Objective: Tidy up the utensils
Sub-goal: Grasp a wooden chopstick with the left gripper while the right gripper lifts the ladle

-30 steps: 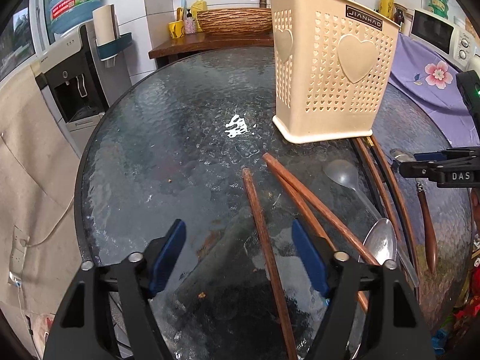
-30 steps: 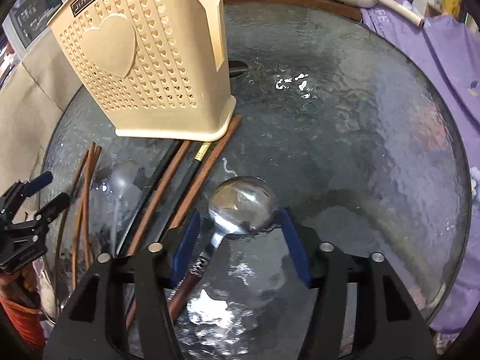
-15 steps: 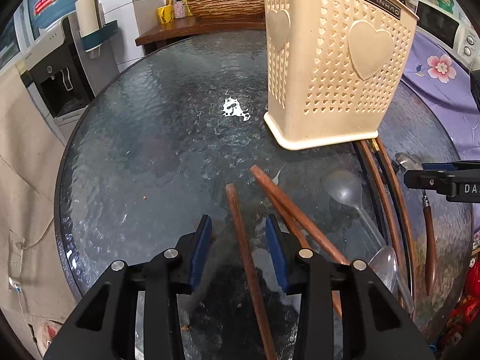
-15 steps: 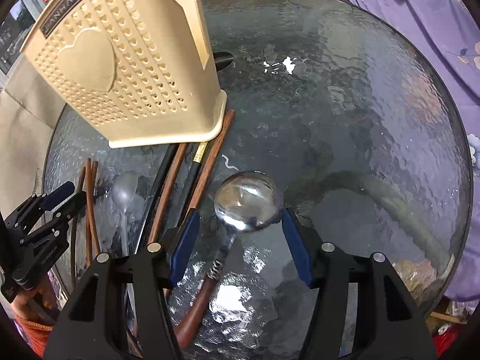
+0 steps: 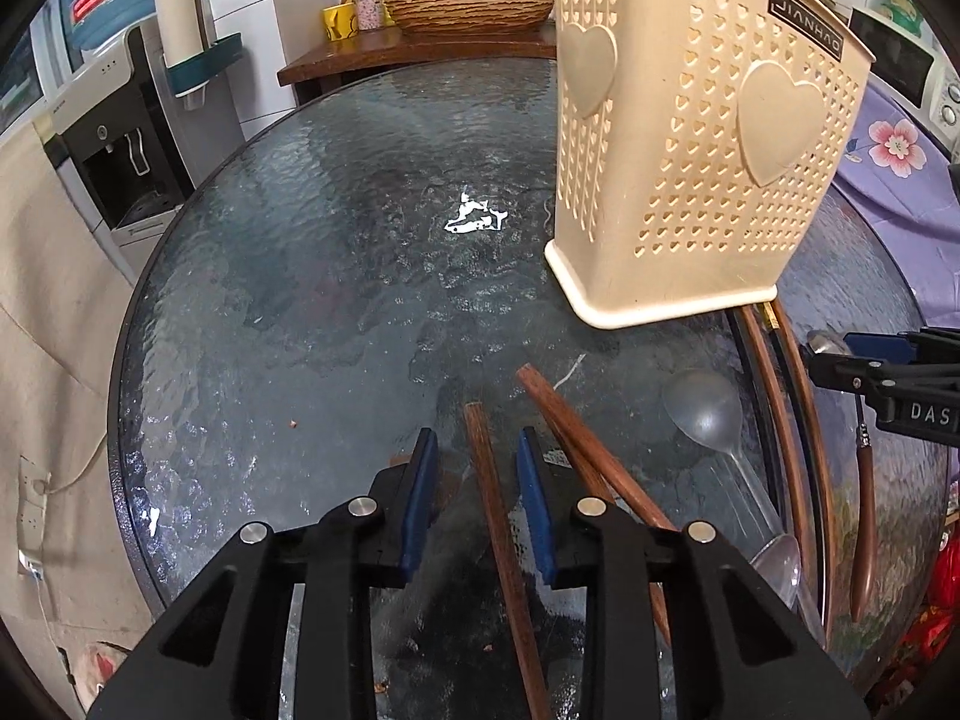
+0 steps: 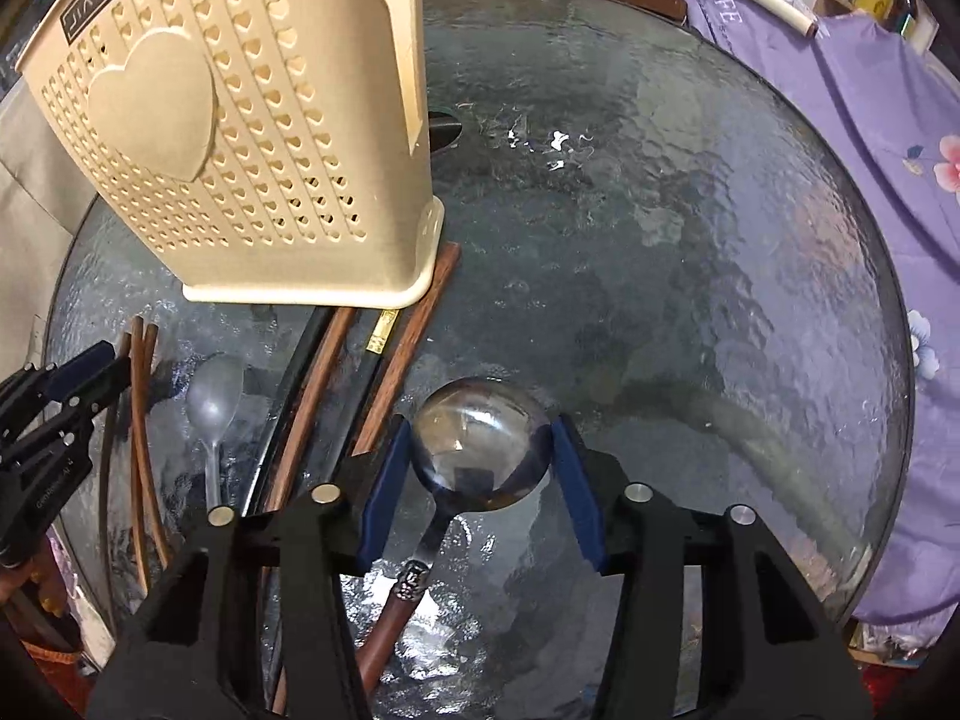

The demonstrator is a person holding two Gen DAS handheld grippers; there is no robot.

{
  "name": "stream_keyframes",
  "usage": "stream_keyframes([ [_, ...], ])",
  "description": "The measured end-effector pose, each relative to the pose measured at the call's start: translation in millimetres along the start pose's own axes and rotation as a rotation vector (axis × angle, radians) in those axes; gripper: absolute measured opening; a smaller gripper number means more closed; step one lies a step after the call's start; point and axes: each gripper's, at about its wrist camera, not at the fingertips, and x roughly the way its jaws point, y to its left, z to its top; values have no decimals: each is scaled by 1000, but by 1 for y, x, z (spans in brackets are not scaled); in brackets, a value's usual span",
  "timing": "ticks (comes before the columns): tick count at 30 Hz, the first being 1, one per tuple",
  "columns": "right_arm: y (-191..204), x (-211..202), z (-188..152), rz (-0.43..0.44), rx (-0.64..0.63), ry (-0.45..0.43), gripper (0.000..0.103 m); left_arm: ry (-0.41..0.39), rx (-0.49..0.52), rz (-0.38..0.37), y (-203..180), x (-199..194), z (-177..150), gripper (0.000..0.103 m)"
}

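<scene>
Round glass table [image 5: 312, 276], tiled wall [image 5: 288, 6]

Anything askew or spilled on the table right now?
Nothing spilled. The cream basket sits on the ends of several chopsticks that run under its base, and it looks tilted, though the fisheye may exaggerate that. Small crumbs dot the glass table.

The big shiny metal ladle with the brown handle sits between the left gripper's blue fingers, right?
Not quite. The big shiny metal ladle with the brown handle sits between the right gripper's blue fingers, as the right wrist view shows. The left gripper straddles a brown wooden chopstick.
</scene>
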Motion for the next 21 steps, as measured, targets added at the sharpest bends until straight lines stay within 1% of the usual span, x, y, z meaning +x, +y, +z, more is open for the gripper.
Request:
stream_keyframes([
  [7,3,0,-10,-8,-18,-17,48,-3,5,19,-2,3,3,20],
  [13,4,-1,-11,-4,-25,-27,48,-4,28,29,-8,2,1,16],
  [16,4,-1,-12,-1,-24,-36,48,-4,24,27,-7,1,0,15],
  [21,1,-1,-14,8,-20,-49,48,-6,24,25,-9,1,0,9],
])
